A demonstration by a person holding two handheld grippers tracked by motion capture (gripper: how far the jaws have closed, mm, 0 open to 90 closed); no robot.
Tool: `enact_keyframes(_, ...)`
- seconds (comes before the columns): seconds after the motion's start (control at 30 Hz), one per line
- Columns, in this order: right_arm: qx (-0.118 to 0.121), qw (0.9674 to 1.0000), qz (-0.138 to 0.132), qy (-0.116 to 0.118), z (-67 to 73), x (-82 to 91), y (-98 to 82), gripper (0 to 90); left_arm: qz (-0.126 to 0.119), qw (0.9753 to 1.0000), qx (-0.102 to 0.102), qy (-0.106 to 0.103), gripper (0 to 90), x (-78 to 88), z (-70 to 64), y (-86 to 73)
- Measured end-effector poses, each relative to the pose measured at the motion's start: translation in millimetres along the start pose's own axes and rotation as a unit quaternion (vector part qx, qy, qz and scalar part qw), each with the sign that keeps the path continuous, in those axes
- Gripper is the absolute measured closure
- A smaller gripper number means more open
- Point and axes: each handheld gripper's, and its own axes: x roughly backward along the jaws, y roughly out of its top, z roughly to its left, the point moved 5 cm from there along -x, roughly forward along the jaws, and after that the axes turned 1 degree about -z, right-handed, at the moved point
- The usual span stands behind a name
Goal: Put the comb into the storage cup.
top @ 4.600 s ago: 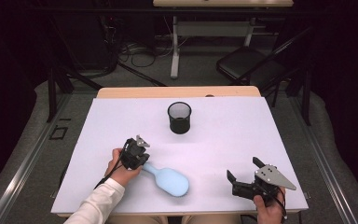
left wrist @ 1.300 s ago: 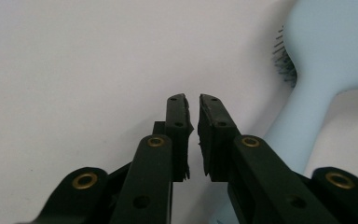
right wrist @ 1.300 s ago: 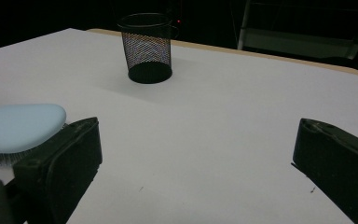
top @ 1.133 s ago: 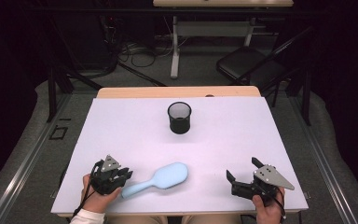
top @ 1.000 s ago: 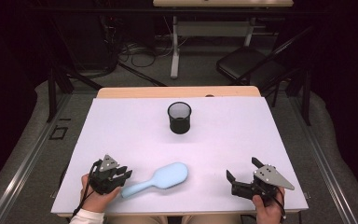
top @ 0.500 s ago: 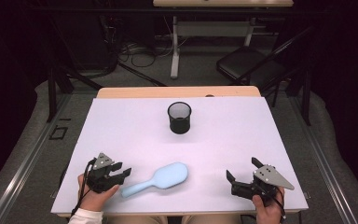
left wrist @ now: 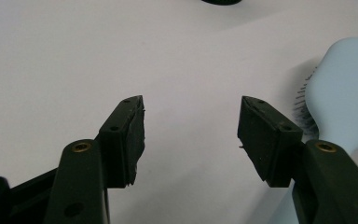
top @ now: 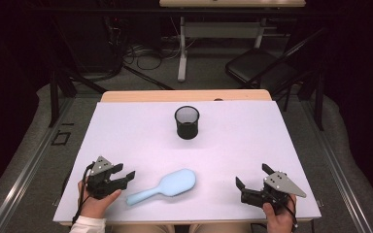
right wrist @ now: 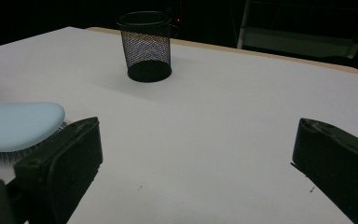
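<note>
Released, brush (top: 164,186) lies just right of opening left claw (top: 126,176).

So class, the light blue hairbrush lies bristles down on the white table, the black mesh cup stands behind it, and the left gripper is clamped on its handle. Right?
Not quite. In the left gripper view the left gripper is open with nothing between its jaws; the light blue hairbrush lies free beside it. The rest stands.

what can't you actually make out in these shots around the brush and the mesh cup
- Hairbrush bristles: face the table in the high view; the left gripper view catches a few at the edge of the head.
- Brush handle: cut off behind the left gripper's own jaw in its view.
- Mesh cup inside: too dark and small in the high view.
- Cup in the left gripper view: cut off by the top edge.
</note>
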Motion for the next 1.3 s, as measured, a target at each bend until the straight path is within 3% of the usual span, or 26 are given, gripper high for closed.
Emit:
enact_keyframes(0.13, 0.001, 1.0000, 0.001, 0.000, 0.0, 0.1, -0.1, 1.2, -0.004, 0.9999, -0.001, 0.010, 37.7, 0.9, 0.8, 0.3)
enact_keyframes(0.3, 0.000, 1.0000, 0.003, 0.000, -0.3, 0.1, -0.4, 1.2, -0.021, 0.9995, -0.023, -0.001, 34.9, 2.4, -3.2, 2.8)
enact_keyframes(0.5, -0.001, 1.0000, 0.004, 0.000, 0.0, -0.2, -0.6, 1.2, -0.034, 0.9982, -0.046, -0.016, 25.5, 2.1, -10.7, 5.9)
enact_keyframes(0.87, -0.002, 1.0000, 0.004, 0.000, 0.0, -0.6, -0.8, 1.2, -0.045, 0.9971, -0.041, -0.046, 13.9, -0.2, -16.9, 8.1)
enact_keyframes(1.0, 0.000, 1.0000, 0.004, 0.000, -0.3, -0.3, -0.6, 1.2, -0.043, 0.9971, -0.036, -0.052, 5.6, -2.0, -18.7, 8.2)
enact_keyframes(1.1, 0.000, 1.0000, 0.003, -0.001, -0.8, -0.2, -0.6, 1.3, -0.043, 0.9971, -0.032, -0.054, 0.6, -2.3, -18.6, 8.3)
enact_keyframes(1.3, 0.000, 1.0000, 0.004, -0.001, -0.4, -0.3, -0.7, 1.4, -0.040, 0.9974, -0.035, -0.050, 0.6, -3.2, -18.4, 7.3)
